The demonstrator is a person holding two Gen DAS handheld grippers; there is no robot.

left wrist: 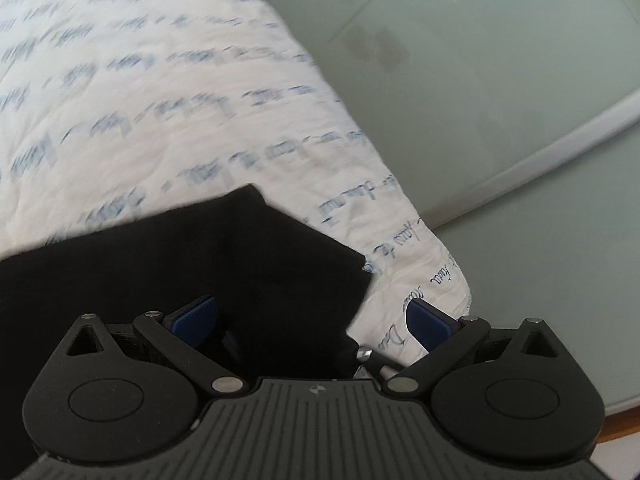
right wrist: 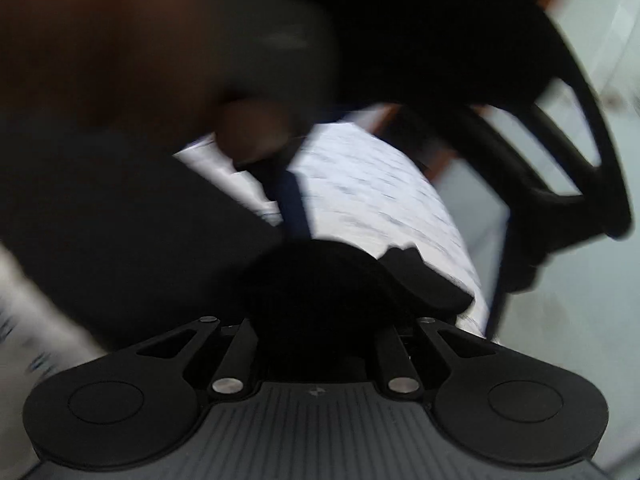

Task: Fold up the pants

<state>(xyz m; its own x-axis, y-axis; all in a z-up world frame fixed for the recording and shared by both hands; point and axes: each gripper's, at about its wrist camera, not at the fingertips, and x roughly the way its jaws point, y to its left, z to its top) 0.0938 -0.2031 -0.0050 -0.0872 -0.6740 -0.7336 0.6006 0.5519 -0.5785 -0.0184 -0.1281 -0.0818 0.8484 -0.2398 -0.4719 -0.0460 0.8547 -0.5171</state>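
Note:
The black pants (left wrist: 168, 280) lie on a white quilt (left wrist: 160, 100) printed with blue script. My left gripper (left wrist: 310, 320) hovers over the pants' corner. It is open, with its blue pads (left wrist: 192, 320) wide apart and cloth lying loose between them. In the blurred right wrist view, black pants cloth (right wrist: 320, 276) bunches over my right gripper (right wrist: 320, 296) and hides its fingertips. Its links are drawn in, shut on the pants. A person's blurred hand (right wrist: 100, 40) fills the upper left there.
The quilt's edge drops off to the right onto a pale green floor (left wrist: 480, 80) with a white strip (left wrist: 560, 140). A black chair (right wrist: 580, 160) stands to the right of the quilt (right wrist: 380, 188). A wooden edge (left wrist: 624, 420) shows at the lower right.

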